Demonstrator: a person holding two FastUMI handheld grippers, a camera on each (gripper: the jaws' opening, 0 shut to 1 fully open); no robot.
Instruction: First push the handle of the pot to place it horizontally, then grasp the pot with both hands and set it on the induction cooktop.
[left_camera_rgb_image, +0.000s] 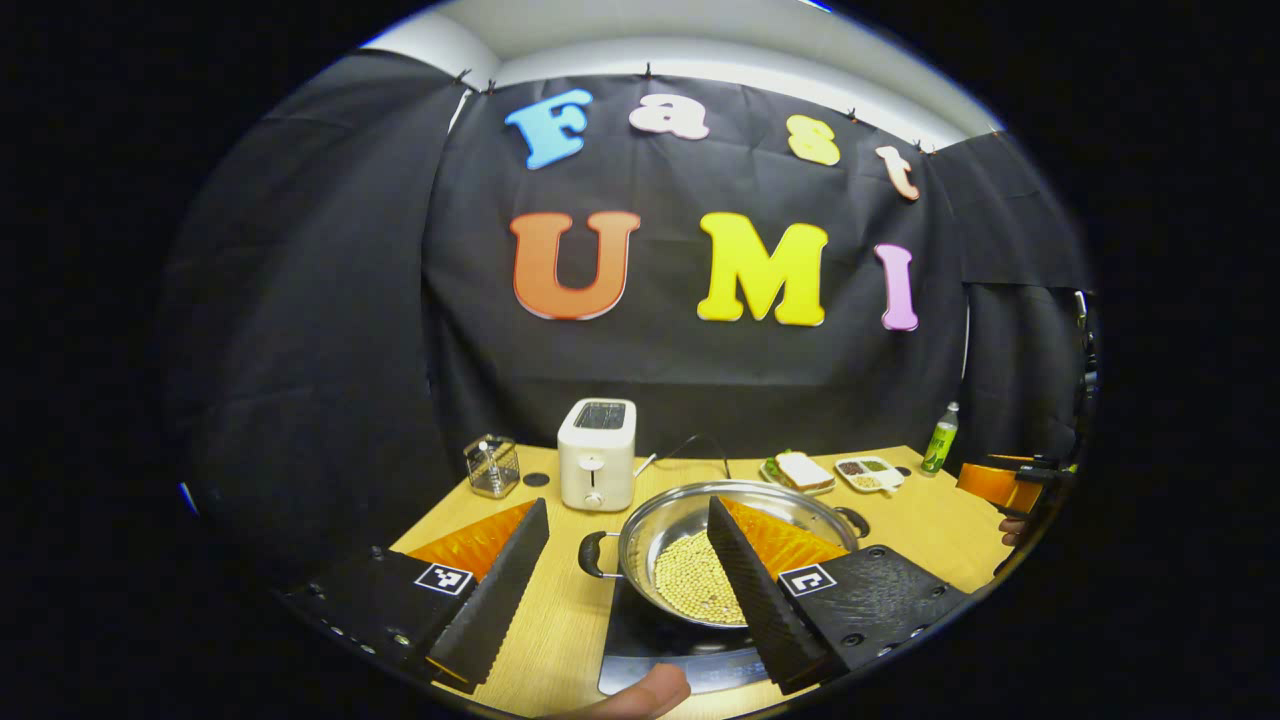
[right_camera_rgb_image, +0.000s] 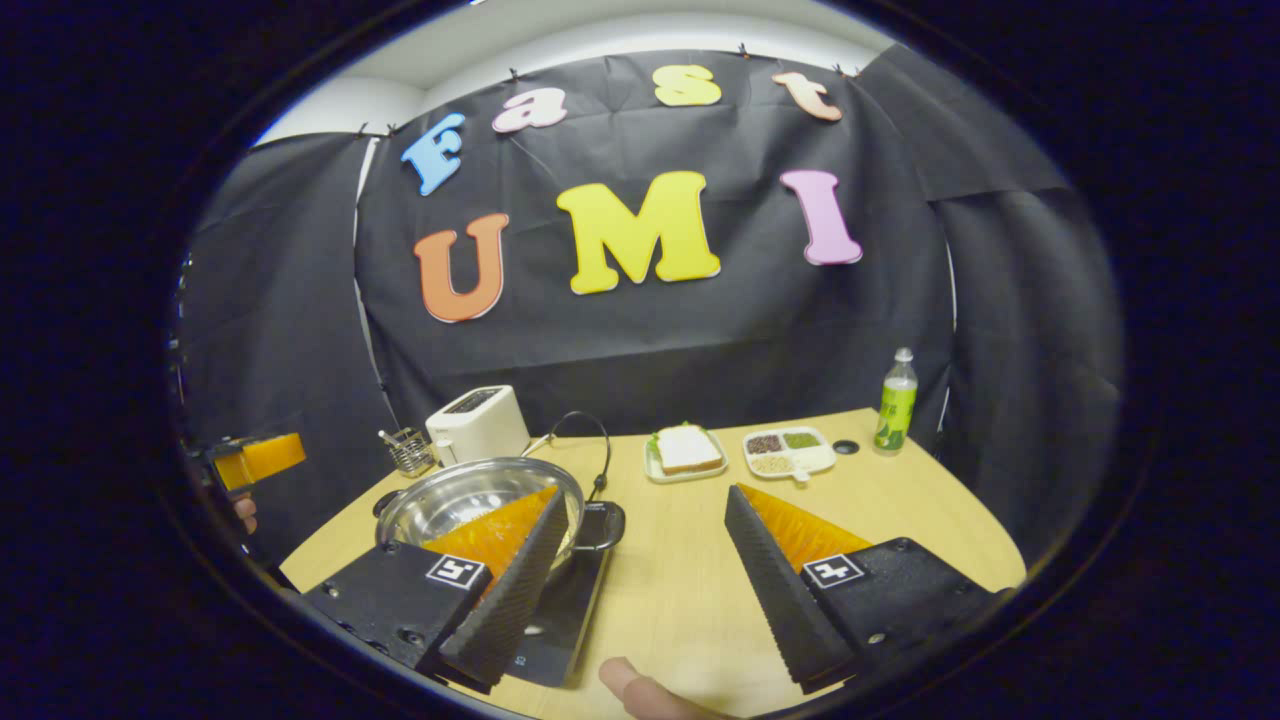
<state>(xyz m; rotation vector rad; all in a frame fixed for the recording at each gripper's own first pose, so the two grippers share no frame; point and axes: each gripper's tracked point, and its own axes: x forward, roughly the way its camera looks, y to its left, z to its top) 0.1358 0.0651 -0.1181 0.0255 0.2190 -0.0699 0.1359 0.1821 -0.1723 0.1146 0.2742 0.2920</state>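
The shiny steel pot (left_camera_rgb_image: 735, 545) holding pale beans sits on the black induction cooktop (left_camera_rgb_image: 650, 650), its handles left-right, between the spread left gripper (left_camera_rgb_image: 630, 590) and spread right gripper (right_camera_rgb_image: 640, 580).

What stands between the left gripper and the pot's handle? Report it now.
Nothing visible. Bare table lies between the open jaws of the left gripper and the black handle; the pot already sits on the induction cooktop.

The left gripper's finger (left_camera_rgb_image: 760, 585) hides part of the pot (left_camera_rgb_image: 690, 530); the induction cooktop (right_camera_rgb_image: 570, 610) lies mostly covered; tray contents (right_camera_rgb_image: 788, 450) are too small to tell.
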